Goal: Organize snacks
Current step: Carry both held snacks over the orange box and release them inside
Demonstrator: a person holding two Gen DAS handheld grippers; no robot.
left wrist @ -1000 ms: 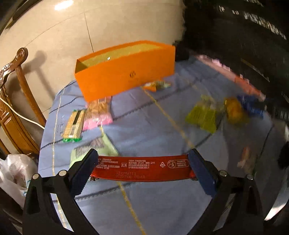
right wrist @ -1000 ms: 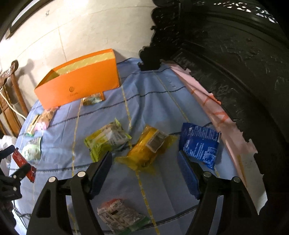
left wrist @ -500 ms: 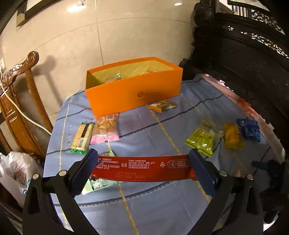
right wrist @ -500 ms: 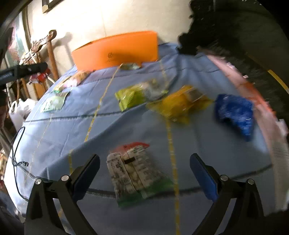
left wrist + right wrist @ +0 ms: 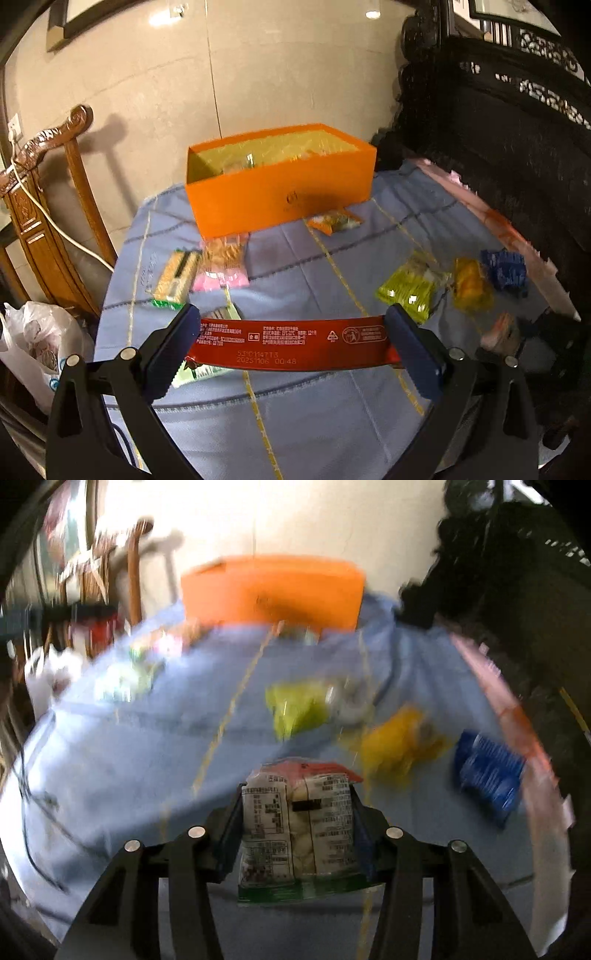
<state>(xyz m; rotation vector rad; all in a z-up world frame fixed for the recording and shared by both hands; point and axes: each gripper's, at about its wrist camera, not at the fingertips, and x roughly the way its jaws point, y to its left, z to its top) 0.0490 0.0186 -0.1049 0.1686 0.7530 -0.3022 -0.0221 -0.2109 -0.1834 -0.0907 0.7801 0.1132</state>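
Note:
My left gripper (image 5: 291, 343) is shut on a long red snack packet (image 5: 291, 341), held crosswise above the blue tablecloth (image 5: 295, 266). The open orange box (image 5: 280, 181) stands at the far edge with some snacks inside. My right gripper (image 5: 297, 827) is shut on a clear packet with white labels and a green edge (image 5: 299, 827), just above the cloth. The orange box (image 5: 273, 590) shows blurred at the back of the right wrist view.
Loose snacks lie on the cloth: a green-edged cracker pack (image 5: 173, 278), a pink pack (image 5: 223, 264), an orange pack (image 5: 334, 221), a lime pack (image 5: 410, 288), a yellow pack (image 5: 471, 286), a blue pack (image 5: 506, 271). A wooden chair (image 5: 48, 206) and a plastic bag (image 5: 33, 343) are at the left, dark carved furniture (image 5: 517, 147) at the right.
My right gripper came down over the clear labelled packet and closed on it. My left gripper rose with the red packet, so the box's inside shows.

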